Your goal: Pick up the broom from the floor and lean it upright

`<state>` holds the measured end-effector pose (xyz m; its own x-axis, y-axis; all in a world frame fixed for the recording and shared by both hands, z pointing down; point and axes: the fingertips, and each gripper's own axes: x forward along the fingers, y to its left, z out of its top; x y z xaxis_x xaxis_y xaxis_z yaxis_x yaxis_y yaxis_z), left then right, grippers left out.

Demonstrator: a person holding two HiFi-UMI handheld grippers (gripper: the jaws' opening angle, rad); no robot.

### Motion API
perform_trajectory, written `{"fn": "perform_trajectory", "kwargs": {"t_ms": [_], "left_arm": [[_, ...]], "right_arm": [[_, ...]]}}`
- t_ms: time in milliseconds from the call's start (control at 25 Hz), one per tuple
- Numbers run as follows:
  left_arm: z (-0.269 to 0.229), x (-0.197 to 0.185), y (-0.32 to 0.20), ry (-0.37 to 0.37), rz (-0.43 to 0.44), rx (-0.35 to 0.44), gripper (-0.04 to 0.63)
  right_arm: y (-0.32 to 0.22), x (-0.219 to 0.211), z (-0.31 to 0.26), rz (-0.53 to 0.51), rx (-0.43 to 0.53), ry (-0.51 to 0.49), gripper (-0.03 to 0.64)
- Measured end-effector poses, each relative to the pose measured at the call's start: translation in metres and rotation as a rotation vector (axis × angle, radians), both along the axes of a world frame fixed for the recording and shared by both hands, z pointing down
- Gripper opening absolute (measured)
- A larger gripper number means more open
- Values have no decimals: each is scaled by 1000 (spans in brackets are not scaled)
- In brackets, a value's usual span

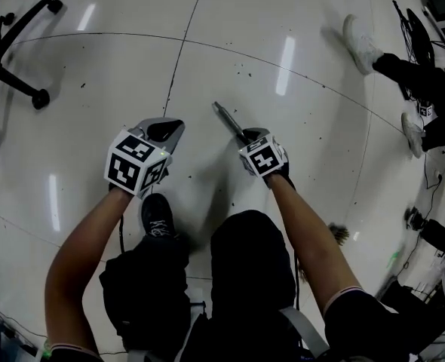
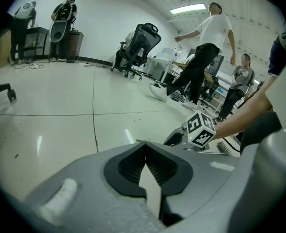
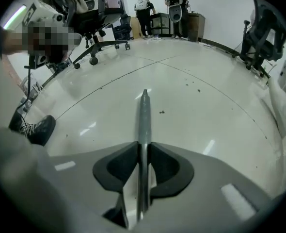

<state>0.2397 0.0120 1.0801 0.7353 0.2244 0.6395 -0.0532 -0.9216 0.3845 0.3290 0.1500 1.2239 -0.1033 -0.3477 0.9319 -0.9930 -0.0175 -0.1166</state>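
Observation:
The broom's grey handle (image 1: 226, 118) sticks out up-left from my right gripper (image 1: 247, 136) low over the pale floor. In the right gripper view the handle (image 3: 144, 115) runs straight between the pads, and my right gripper (image 3: 143, 147) is shut on it. The broom's bristles (image 1: 337, 234) show behind my right arm, and also in the left gripper view as bristles (image 2: 224, 148) at the right. My left gripper (image 1: 170, 129) hovers to the left of the handle, apart from it. Its tips meet with nothing between them, so my left gripper (image 2: 144, 147) is shut.
An office chair base (image 1: 11, 44) stands at the far left. Another person's white shoes (image 1: 360, 44) and cables (image 1: 418, 29) are at the upper right. My own black shoe (image 1: 156, 216) is under my left arm. Standing people (image 2: 206, 47) and a chair (image 2: 140, 42) are further off.

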Motion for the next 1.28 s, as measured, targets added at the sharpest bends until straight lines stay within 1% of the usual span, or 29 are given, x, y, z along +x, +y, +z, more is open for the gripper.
{"fn": "perform_trajectory", "kwargs": {"t_ms": [120, 240, 280, 400, 440, 560, 720, 840, 960, 1120, 1280], "left_arm": [[2, -2, 0, -12, -4, 10, 0], [-16, 10, -8, 14, -4, 32, 0], [-26, 13, -13, 26, -3, 51, 0], [-65, 20, -30, 61, 13, 141, 0], [-81, 22, -34, 72, 15, 149, 0], [-133, 25, -37, 96, 16, 138, 0], [-196, 18, -33, 101, 13, 123, 0], [-249, 8, -30, 106, -8, 98, 0], [-303, -9, -27, 120, -50, 76, 0], [-366, -40, -22, 139, -121, 91, 0], [-411, -72, -12, 126, -169, 89, 0]], "right_arm": [[-1, -5, -6, -20, 2, -11, 81], [-8, -1, -31, -16, 58, -7, 81], [-10, 0, -45, -10, 79, -10, 81], [-20, -1, -101, 11, 140, -33, 80], [-23, 0, -122, 15, 158, -35, 80], [-33, 1, -182, 16, 205, -23, 78], [-44, -3, -261, 18, 260, -16, 80], [-52, -9, -322, 11, 298, -13, 80], [-55, -21, -377, -9, 327, -16, 80], [-60, -41, -441, -56, 354, -25, 81], [-64, -62, -495, -89, 374, -41, 81]]}}
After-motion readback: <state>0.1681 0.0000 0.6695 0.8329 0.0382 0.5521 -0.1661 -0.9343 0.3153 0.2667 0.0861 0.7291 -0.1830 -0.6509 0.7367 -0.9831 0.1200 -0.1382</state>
